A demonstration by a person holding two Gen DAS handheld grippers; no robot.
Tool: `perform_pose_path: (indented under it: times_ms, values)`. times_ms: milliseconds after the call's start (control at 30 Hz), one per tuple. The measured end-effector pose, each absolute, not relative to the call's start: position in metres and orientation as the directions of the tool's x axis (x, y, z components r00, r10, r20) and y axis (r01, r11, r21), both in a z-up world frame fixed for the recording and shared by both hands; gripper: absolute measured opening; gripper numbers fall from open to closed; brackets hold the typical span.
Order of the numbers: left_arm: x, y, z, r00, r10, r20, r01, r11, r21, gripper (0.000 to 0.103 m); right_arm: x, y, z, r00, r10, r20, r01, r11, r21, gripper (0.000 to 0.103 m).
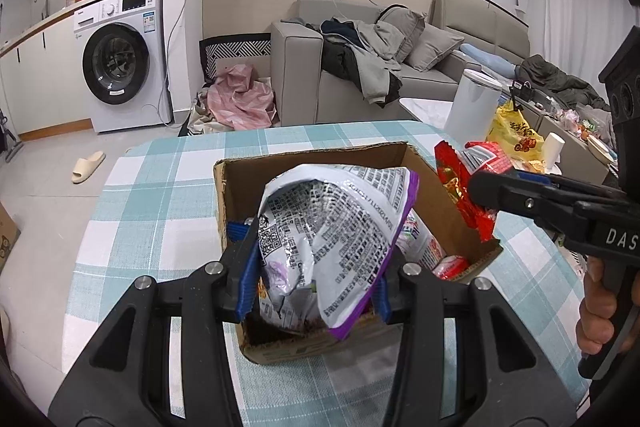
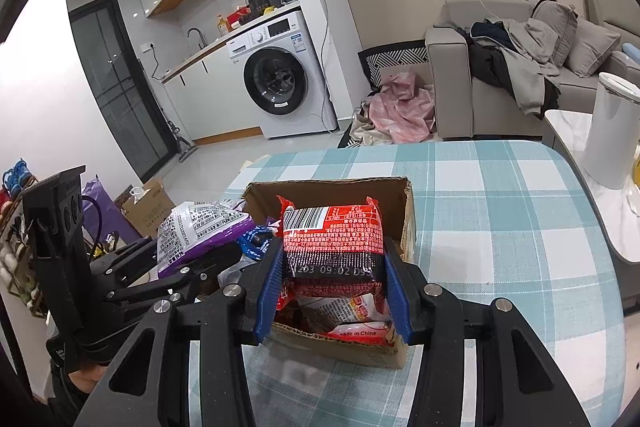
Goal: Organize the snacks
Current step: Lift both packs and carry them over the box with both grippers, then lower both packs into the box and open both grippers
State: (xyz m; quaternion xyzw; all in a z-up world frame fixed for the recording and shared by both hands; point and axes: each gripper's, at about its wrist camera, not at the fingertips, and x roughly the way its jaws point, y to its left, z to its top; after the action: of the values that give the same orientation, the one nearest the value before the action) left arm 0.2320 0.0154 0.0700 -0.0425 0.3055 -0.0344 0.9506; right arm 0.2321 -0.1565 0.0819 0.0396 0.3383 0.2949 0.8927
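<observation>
The purple-edged silver snack bag conceals most of the cardboard box interior behind it. At 3 o'clock in the left wrist view, the right gripper body is cut off by the frame edge. The red noodle packet print is too small to read, and it masks the box contents behind it.
</observation>
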Motion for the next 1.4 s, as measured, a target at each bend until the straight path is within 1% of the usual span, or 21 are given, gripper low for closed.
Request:
perform_pose_path:
  times_ms: [300,633,900,1133,1200,1267,1300,1333,1367,1400]
  values:
    - [0.256,0.015,0.058,0.799,-0.078,-0.596,0.036,0.996,-0.083,0.042,0.247,-0.146,0.076,0.587,0.55,-0.594,-0.499,0.824,0.27,0.047]
    - [0.281,0.011,0.043,0.783,-0.072,-0.618,0.044,0.997,-0.061,0.042,0.27,-0.137,0.057,0.566,0.536,-0.626,-0.479,0.832,0.28,0.047]
    - [0.292,-0.001,0.033,0.779,-0.043,-0.626,0.043,0.999,-0.014,0.042,0.28,-0.13,0.045,0.564,0.519,-0.642,-0.475,0.84,0.261,0.047]
    - [0.295,-0.001,0.03,0.773,-0.044,-0.632,0.035,0.999,-0.027,0.042,0.282,-0.129,0.044,0.561,0.517,-0.646,-0.485,0.838,0.25,0.047]
    - [0.293,0.001,0.03,0.771,-0.048,-0.635,0.034,0.999,-0.035,0.043,0.279,-0.129,0.045,0.562,0.515,-0.647,-0.491,0.837,0.24,0.05]
    - [0.292,0.003,0.031,0.769,-0.051,-0.638,0.031,0.999,-0.043,0.045,0.275,-0.13,0.047,0.568,0.517,-0.64,-0.497,0.836,0.233,0.054]
    - [0.29,0.004,0.032,0.769,-0.055,-0.636,0.032,0.998,-0.047,0.048,0.275,-0.131,0.049,0.571,0.518,-0.636,-0.499,0.835,0.232,0.057]
    - [0.288,0.006,0.033,0.77,-0.061,-0.635,0.035,0.998,-0.054,0.056,0.272,-0.133,0.051,0.578,0.522,-0.627,-0.502,0.833,0.231,0.065]
    - [0.286,0.007,0.035,0.772,-0.062,-0.633,0.034,0.998,-0.057,0.061,0.271,-0.135,0.054,0.584,0.526,-0.619,-0.503,0.832,0.233,0.071]
    - [0.283,0.009,0.037,0.777,-0.062,-0.626,0.03,0.998,-0.061,0.072,0.269,-0.138,0.056,0.59,0.53,-0.609,-0.505,0.831,0.234,0.073]
